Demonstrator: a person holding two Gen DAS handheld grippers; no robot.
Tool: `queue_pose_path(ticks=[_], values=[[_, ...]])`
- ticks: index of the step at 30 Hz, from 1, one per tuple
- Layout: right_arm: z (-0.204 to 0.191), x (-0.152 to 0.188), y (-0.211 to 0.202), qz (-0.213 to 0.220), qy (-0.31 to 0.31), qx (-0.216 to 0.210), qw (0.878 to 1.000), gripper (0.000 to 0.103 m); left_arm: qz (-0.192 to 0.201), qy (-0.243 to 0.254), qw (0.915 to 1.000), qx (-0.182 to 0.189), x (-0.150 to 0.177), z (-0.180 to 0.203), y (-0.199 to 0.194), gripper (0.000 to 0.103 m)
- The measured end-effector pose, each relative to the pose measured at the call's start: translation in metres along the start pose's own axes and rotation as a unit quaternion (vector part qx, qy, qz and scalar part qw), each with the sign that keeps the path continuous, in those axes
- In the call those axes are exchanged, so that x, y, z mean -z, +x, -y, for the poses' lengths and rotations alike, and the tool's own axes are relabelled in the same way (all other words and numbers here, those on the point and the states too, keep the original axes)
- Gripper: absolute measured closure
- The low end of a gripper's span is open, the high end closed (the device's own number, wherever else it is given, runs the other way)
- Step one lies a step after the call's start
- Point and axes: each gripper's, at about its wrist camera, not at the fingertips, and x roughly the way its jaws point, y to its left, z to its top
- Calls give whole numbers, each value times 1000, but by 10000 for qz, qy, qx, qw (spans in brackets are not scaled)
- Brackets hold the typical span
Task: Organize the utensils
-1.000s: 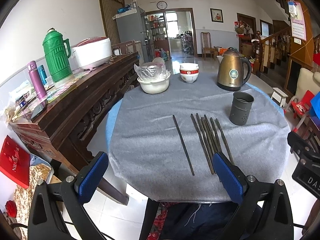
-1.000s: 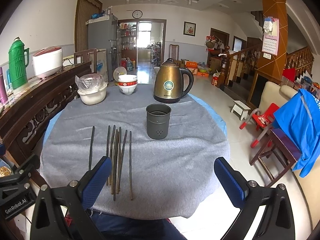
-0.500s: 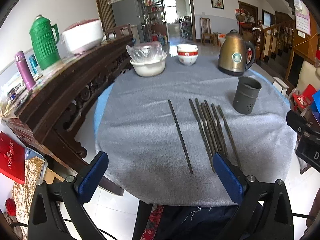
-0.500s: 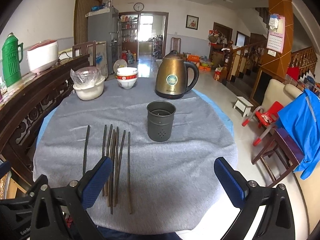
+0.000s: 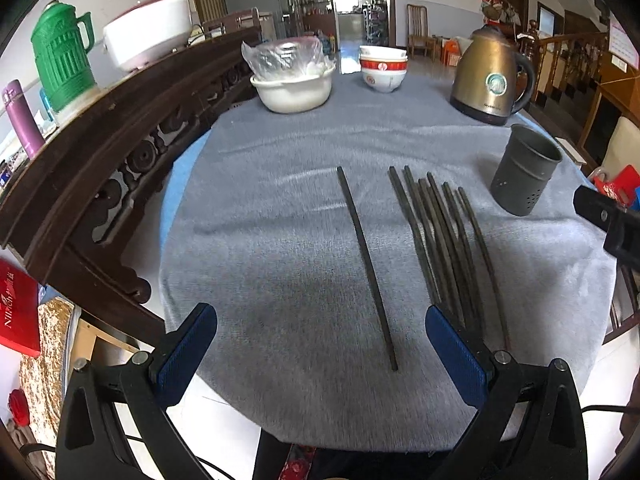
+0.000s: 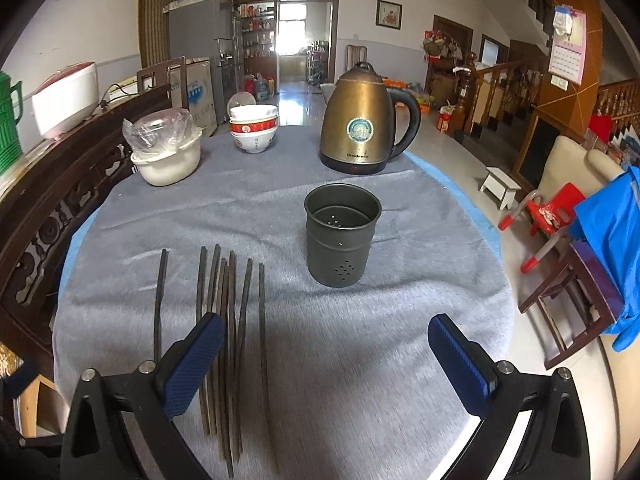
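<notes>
Both grippers have advanced over the table edge: my left gripper [image 5: 320, 344] gapes wide, empty, around 1 lone chopstick [image 5: 366, 260]; my right gripper [image 6: 326, 354] equally spread, beside bundled chopsticks [image 6: 228, 320]. Utensil holder [image 6: 342, 234] stands unobstructed before the kettle [image 6: 362, 120].

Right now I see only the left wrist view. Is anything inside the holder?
Observer: No. The right wrist view looks into the holder: it is empty and its holed bottom shows.
Operator: Is the right gripper open?
Observer: Yes, the right gripper is wide open and holds nothing.
Operator: What is it aimed at?
Observer: Its left finger covers the near part of the chopsticks; the holder stands ahead, between the two fingers.
</notes>
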Motion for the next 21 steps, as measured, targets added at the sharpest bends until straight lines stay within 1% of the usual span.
queue_pose_path(ticks=[3, 5, 8, 18, 21], values=[[-2, -6, 12, -146, 106, -103, 9998, 0, -120, -3, 9999, 5, -4, -1, 11, 0], [-2, -9, 20, -150, 81, -78, 9998, 0, -193, -10, 9998, -1, -6, -1, 18, 0], [-3, -13, 32, -261, 129, -150, 9995, 0, -262, -30, 9997, -18, -9, -2, 26, 0], [-3, -18, 69, -644, 379, -585, 9955, 1, -467, -44, 9989, -49, -20, -5, 51, 0], [-1, -19, 78, -753, 464, -699, 9936, 7, -509, -30, 9987, -50, -23, -4, 58, 0]])
